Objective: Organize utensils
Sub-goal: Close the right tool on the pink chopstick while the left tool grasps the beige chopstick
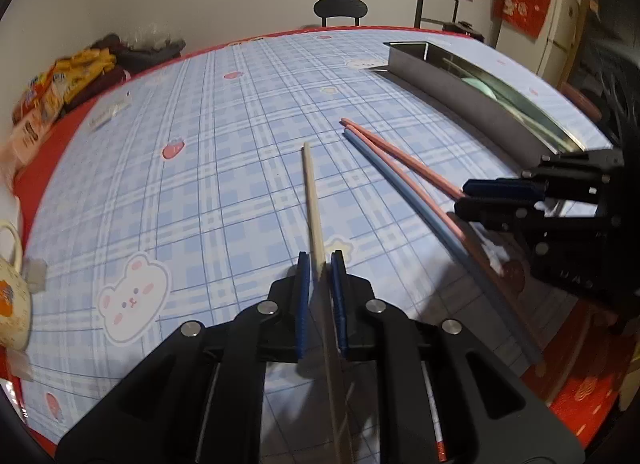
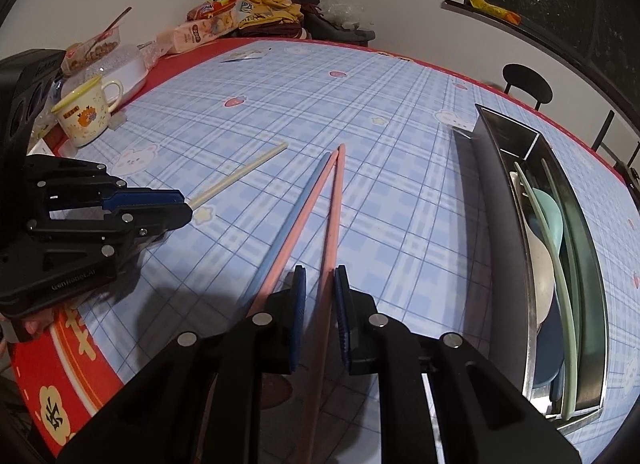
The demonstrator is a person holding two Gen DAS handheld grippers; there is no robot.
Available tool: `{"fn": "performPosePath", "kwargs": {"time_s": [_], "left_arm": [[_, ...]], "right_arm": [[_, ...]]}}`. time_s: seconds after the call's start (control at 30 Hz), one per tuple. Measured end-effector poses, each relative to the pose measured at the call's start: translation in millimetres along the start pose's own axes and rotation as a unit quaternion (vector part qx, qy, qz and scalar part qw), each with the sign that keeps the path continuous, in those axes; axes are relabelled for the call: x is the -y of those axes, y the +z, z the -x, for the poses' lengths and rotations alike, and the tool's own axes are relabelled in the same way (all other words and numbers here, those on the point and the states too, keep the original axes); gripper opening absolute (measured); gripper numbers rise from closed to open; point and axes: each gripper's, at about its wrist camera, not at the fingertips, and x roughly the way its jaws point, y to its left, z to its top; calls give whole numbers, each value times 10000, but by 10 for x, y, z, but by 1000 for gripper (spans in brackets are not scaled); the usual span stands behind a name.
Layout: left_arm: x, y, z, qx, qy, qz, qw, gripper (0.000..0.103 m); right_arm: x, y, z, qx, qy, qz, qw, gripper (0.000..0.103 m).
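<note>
Inside, steel tray (image 2: 504, 136) holds spoons (image 2: 550, 208); each hand-held gripper pinches one chopstick.

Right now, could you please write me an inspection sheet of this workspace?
Surface: table under blue plaid cloth, red border.
Job's things: cream chopstick, two pink chopsticks, blue chopstick; metal tray holds spoons and green chopsticks.
Clutter: mug, snack packets, food containers at the far edge.
Grippers: left gripper shut on cream chopstick; right gripper shut on one pink chopstick.
Cables: nothing seen.
Surroundings: black chair, dark window, white wall.
</note>
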Motion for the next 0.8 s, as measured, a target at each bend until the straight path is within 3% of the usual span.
{"fn": "performPosePath", "kwargs": {"time_s": [0.17, 0.33, 0.57, 0.8], "left_arm": [[117, -4, -8, 20, 311, -296, 9991, 13], [118, -3, -8, 28, 338, -303, 9990, 13], [179, -36, 16, 79, 439, -434, 9981, 9], [28, -51, 100, 268, 30, -92, 9996, 10]], "right_arm": [[0, -26, 22, 29, 7, -9, 10000, 8], [61, -28, 30, 41, 78, -158, 9998, 7], [87, -52, 110, 256, -159, -244, 9992, 7], [74, -78, 322, 809, -340, -211, 9959, 7]]}}
